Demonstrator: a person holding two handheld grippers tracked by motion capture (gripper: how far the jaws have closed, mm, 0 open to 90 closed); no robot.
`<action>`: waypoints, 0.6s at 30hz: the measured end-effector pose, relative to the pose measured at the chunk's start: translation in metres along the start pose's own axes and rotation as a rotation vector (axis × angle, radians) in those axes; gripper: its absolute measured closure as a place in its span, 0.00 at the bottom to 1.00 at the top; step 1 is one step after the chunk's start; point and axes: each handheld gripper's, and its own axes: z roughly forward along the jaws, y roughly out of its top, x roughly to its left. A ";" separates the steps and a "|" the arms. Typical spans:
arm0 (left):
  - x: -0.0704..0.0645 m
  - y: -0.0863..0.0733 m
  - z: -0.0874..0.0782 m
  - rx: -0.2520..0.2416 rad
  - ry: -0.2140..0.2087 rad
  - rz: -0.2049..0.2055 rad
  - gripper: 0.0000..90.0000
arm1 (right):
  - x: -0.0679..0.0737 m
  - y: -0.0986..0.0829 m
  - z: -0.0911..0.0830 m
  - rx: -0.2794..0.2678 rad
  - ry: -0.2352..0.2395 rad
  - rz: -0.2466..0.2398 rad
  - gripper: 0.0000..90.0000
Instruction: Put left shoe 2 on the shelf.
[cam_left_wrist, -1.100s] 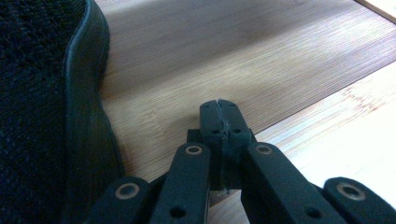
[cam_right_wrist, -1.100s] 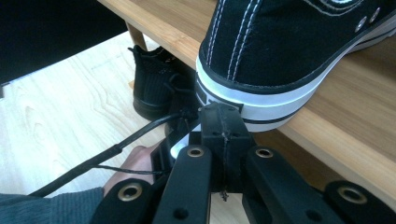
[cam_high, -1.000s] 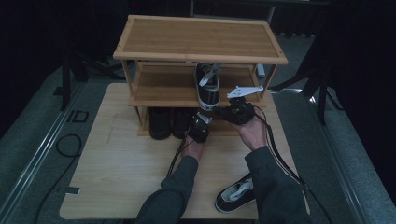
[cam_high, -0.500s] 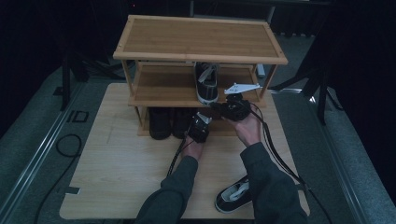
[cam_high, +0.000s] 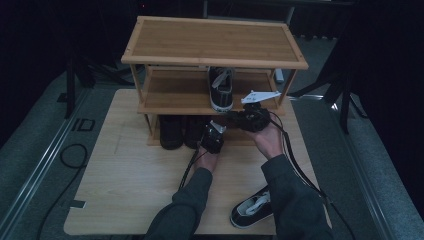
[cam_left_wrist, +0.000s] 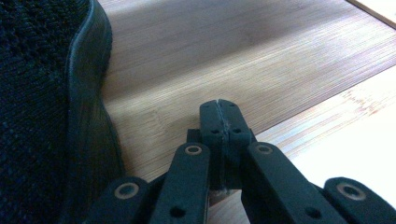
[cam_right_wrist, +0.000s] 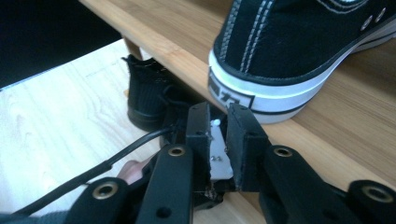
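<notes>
A black sneaker with a white sole (cam_high: 220, 89) stands on the middle shelf of a bamboo shoe rack (cam_high: 215, 45), heel toward me. That heel (cam_right_wrist: 261, 88) is close in front of my right gripper (cam_right_wrist: 218, 115), just above it. The jaws are a narrow gap apart with nothing between them. In the high view my right gripper (cam_high: 250, 119) hovers at the front edge of the middle shelf. My left gripper (cam_high: 212, 136) is lower, at the bottom shelf. My left gripper (cam_left_wrist: 219, 103) is shut and empty beside a black knit shoe (cam_left_wrist: 42, 116).
Two dark shoes (cam_high: 172, 131) stand side by side on the bottom shelf. A second black-and-white sneaker (cam_high: 252, 210) lies on the table (cam_high: 125, 180) near its front edge, by my right forearm. The rack's top shelf is bare. Cables trail from both grippers.
The sneaker has settled a little farther back on the middle shelf. My right gripper has drawn slightly off its heel. The left gripper has barely moved.
</notes>
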 end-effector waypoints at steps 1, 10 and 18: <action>0.000 0.000 0.000 -0.001 0.000 -0.001 1.00 | 0.001 -0.001 -0.003 0.000 0.000 -0.004 0.85; 0.002 -0.001 -0.001 0.006 -0.008 -0.030 0.97 | -0.008 -0.035 -0.028 0.059 -0.002 0.072 0.74; 0.002 -0.001 0.000 0.001 -0.004 -0.040 0.94 | -0.014 -0.072 -0.034 0.155 -0.015 0.095 0.68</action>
